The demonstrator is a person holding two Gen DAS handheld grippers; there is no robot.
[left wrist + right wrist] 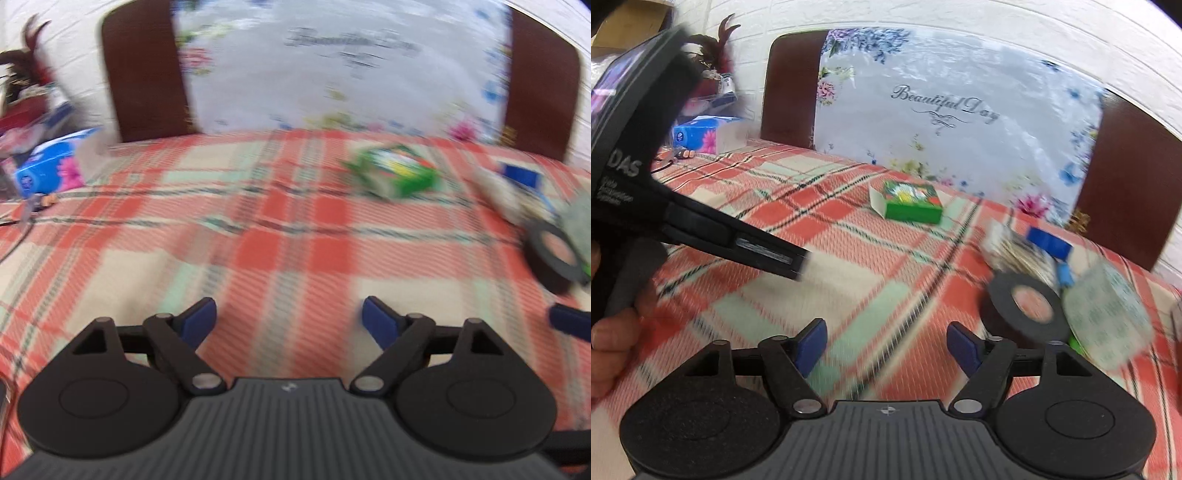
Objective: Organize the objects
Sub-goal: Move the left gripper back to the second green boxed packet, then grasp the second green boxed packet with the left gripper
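Note:
Both views are motion-blurred. A green box (397,173) with one flap open lies on the plaid cloth (258,240) at the far middle; it also shows in the right wrist view (912,202). A black tape roll (1025,308) lies at the right, just ahead of my right gripper (886,349), which is open and empty. The roll also shows in the left wrist view (552,256). Beside it lie a pale patterned box (1108,321), a striped packet (1021,256) and a blue item (1049,242). My left gripper (289,321) is open and empty over bare cloth.
A blue tissue box (709,134) and dark red clutter (26,85) stand at the far left. A brown headboard with a floral "Beautiful Day" panel (945,107) backs the surface. The left gripper's body (665,177) crosses the right wrist view at left.

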